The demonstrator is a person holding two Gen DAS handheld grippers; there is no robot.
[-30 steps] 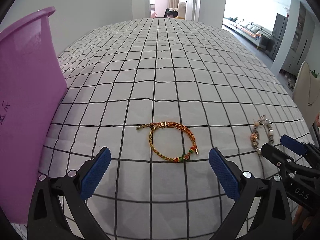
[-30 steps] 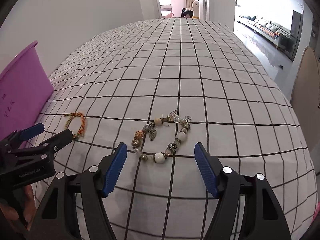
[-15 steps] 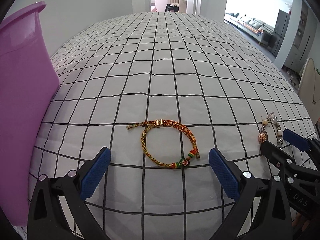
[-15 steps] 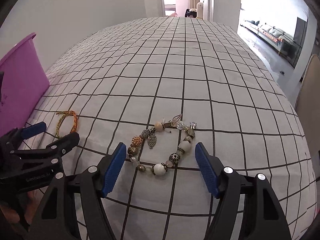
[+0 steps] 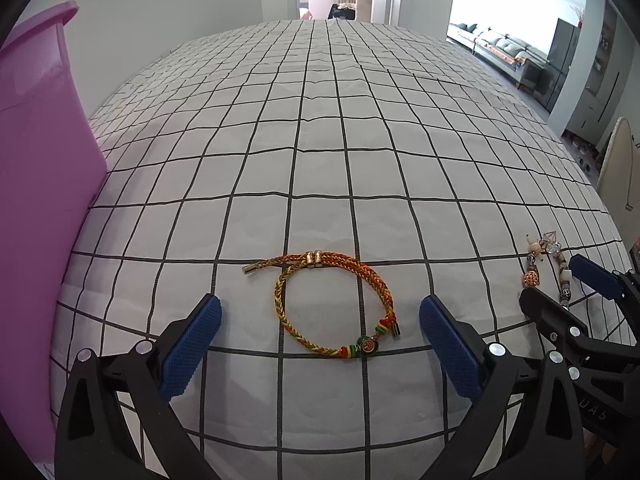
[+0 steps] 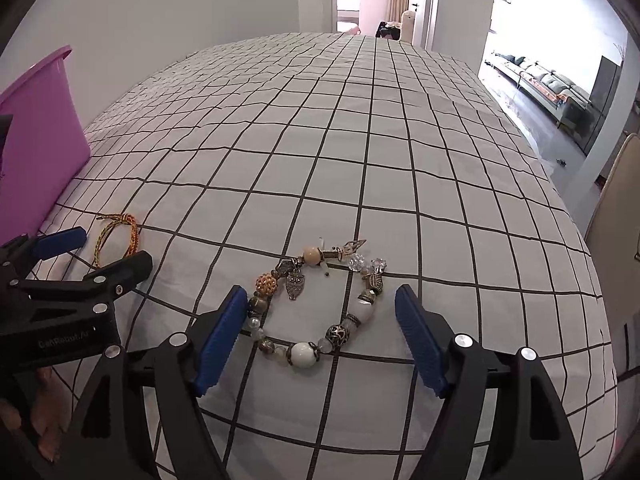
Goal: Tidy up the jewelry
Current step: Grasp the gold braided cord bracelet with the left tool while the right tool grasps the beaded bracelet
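Observation:
A braided orange-and-yellow cord bracelet [image 5: 282, 280] lies flat on the checked cloth. My left gripper [image 5: 319, 305] hovers low over it, open, with a blue pad on each side of the loop and neither touching it. A beaded charm bracelet [image 6: 303, 354] with an owl pendant lies to its right. My right gripper [image 6: 321, 294] straddles it. Its jaws are opening, the beads lie between the pads, and nothing is gripped. The left wrist view shows the right gripper [image 5: 554, 278] over the beaded bracelet [image 5: 534, 278]. The right wrist view shows the left gripper [image 6: 114, 246] by the cord bracelet [image 6: 120, 224].
A tall purple bin [image 5: 36, 200] stands at the left edge of the table, also seen as the purple bin [image 6: 36, 132]. The checked cloth [image 5: 320, 140] runs far ahead. The table drops off at the right, near a pale chair back [image 6: 616, 200]. A person's hand [image 6: 40, 420] holds the left tool.
Both grippers have come forward and lower. Each bracelet now lies between its gripper's pads rather than ahead of them. The right jaws stand slightly wider.

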